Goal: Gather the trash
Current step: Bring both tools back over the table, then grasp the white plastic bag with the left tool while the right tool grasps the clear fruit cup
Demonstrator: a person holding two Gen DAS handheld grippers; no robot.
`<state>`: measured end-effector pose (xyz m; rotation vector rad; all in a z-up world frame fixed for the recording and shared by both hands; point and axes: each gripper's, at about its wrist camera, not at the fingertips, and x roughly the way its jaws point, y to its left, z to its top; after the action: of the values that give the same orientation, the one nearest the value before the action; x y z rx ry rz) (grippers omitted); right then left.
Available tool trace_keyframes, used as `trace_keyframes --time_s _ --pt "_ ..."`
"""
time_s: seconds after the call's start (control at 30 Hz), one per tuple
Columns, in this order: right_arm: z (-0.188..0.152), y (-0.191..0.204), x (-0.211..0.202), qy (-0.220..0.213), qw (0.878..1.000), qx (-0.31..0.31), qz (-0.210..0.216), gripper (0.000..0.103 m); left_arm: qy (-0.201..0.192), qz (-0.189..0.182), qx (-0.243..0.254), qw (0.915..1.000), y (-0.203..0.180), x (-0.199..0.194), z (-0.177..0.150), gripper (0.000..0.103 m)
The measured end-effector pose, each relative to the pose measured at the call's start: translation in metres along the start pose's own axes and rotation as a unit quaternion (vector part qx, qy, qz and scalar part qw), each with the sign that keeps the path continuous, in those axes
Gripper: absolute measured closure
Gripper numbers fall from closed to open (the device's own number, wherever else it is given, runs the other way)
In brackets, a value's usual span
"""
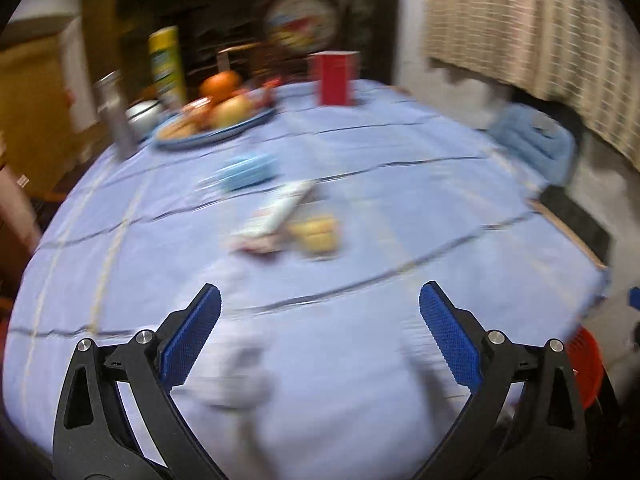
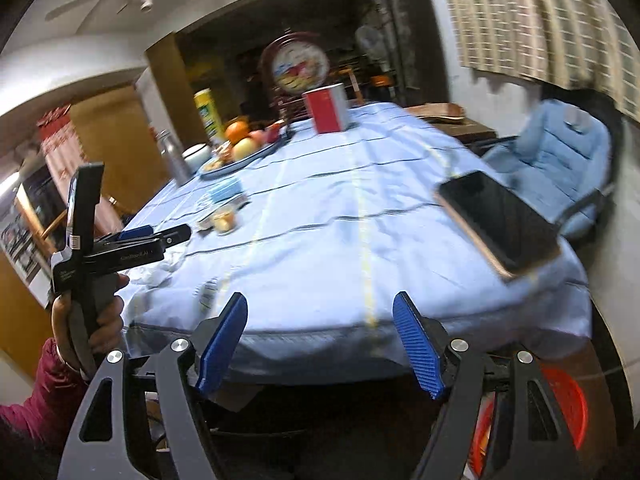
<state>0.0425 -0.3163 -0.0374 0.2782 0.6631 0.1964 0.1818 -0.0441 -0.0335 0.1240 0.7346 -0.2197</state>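
While both the left gripper (image 1: 320,332) and right gripper (image 2: 320,344) hang spread and empty, wrappers (image 1: 288,220) sit mid-table; we risk snagging the tablecloth (image 1: 400,200) or phone (image 2: 496,220) near its right edge.

Your left wrist camera sits over the near part of the table draped in a pale blue lined cloth (image 1: 400,184), looking forward and down between two blue-padded black fingers (image 1: 192,336); the picture is smeared, so small items are hard to read. Your right wrist camera hangs back at the table's near edge (image 2: 320,220), looking along its length with more of the room above. Both views share the red box (image 1: 334,78) (image 2: 326,114), the blue plate of fruit (image 1: 212,120) (image 2: 240,148), the light blue padded chair (image 1: 532,144) (image 2: 556,160) and the orange-red plastic basket (image 1: 586,364) (image 2: 560,404).
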Motion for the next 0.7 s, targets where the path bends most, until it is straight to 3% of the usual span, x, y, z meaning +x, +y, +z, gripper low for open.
trace_keyframes --time_s 0.17,0.33,0.43,0.7 --pt "0.022 0.038 0.038 0.016 0.999 -0.030 0.028 0.028 0.032 0.044 -0.040 0.9977 0.063 0.016 -0.013 0.007" --pt "0.042 0.072 0.082 0.039 0.996 -0.061 0.044 0.028 0.055 0.037 -0.047 0.9966 0.080 0.029 -0.024 0.007" --pt "0.053 0.087 0.109 0.052 0.994 -0.076 0.051 0.028 0.069 0.010 -0.056 0.9960 0.082 0.034 -0.025 0.007" --pt "0.077 0.120 0.185 0.088 0.989 -0.104 0.051 0.028 0.112 -0.018 -0.063 0.9916 0.083 0.047 -0.026 0.007"
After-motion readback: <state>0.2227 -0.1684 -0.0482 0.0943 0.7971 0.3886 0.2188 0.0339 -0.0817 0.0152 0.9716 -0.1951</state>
